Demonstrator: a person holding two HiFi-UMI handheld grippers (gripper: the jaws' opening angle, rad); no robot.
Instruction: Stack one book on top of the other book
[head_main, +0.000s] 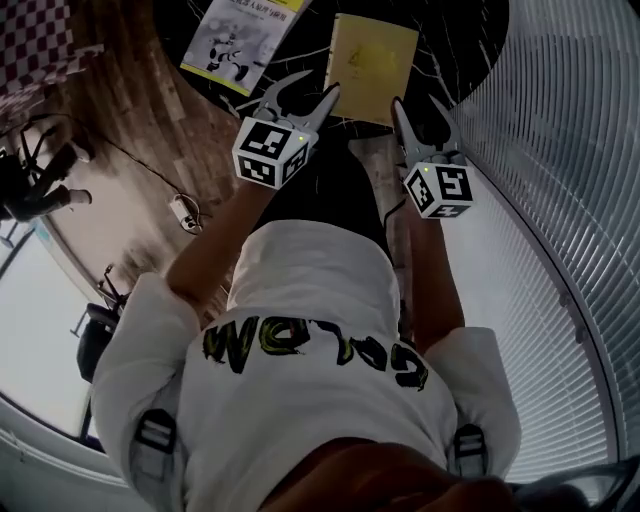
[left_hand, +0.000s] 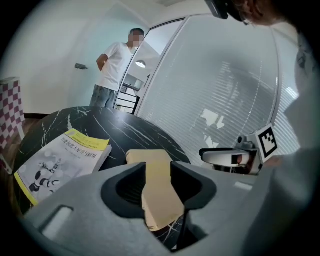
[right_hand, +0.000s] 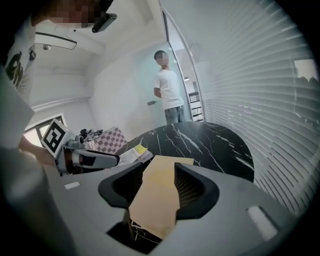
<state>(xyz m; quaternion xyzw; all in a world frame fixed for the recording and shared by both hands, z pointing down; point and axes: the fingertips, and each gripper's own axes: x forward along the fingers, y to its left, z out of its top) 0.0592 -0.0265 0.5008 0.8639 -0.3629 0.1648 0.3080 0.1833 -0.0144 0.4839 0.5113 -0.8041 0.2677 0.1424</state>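
On the near side of the tan book, the left gripper and the right gripper hang side by side, each on a bare forearm of the person in the white shirt. The left gripper aims at the tan book's near left corner and the right gripper at its near right corner. The head view does not settle whether any fingertip touches the cover. In the left gripper view the jaws stand about halfway apart, and the tan cover shows in the gap between them. The pads are clear of it, so nothing is gripped. The right gripper view shows the same: jaws roughly half open, the tan cover lying in the gap, neither pad pressing on it. The tan book itself lies closed and flat on the black marbled table, close to the table's near edge. To the left of the tan book lies the white book, with a strip of bare tabletop between them. It is also flat and closed, with a yellow band along one edge and a robot figure printed on its cover. The two books are side by side, neither on the other. Further left than the white book stands a checkered board. To the right of the tan book, slatted blinds run along a curved glass wall. Far beyond the tan book, past the table's far edge, a standing person in a white top is by a doorway.
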